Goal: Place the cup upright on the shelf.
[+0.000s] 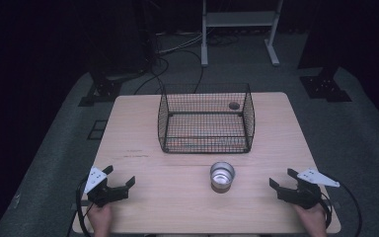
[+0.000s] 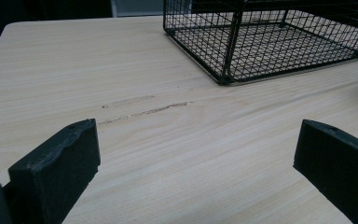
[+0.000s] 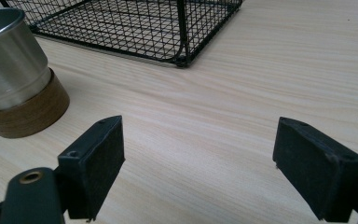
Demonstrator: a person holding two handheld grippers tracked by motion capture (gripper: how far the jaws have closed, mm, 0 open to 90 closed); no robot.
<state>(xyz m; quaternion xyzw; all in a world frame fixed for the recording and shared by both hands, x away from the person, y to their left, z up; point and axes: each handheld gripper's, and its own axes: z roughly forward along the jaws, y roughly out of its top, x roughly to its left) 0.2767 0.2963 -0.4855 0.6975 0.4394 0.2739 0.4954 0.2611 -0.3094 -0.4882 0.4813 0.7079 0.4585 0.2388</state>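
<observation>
A steel cup (image 1: 222,176) with a brown band round its base stands upright on the wooden table (image 1: 177,207), just in front of a black wire basket (image 1: 206,118). My left gripper (image 1: 120,178) rests near the table's front left corner, open, nothing between its jaws. My right gripper (image 1: 282,177) sits near the front right corner, open too and holding nothing. In the right gripper view the cup (image 3: 14,74) stands to the left beyond the gripper (image 3: 198,154). The left gripper view shows the open gripper (image 2: 196,156) over bare wood, with the basket (image 2: 270,42) ahead.
A small dark round thing (image 1: 234,105) shows at the basket's far right corner. Faint scuff marks (image 2: 144,109) streak the wood left of the basket. Beyond the table lie grey floor, cables (image 1: 163,64) and a white stand's legs (image 1: 239,29).
</observation>
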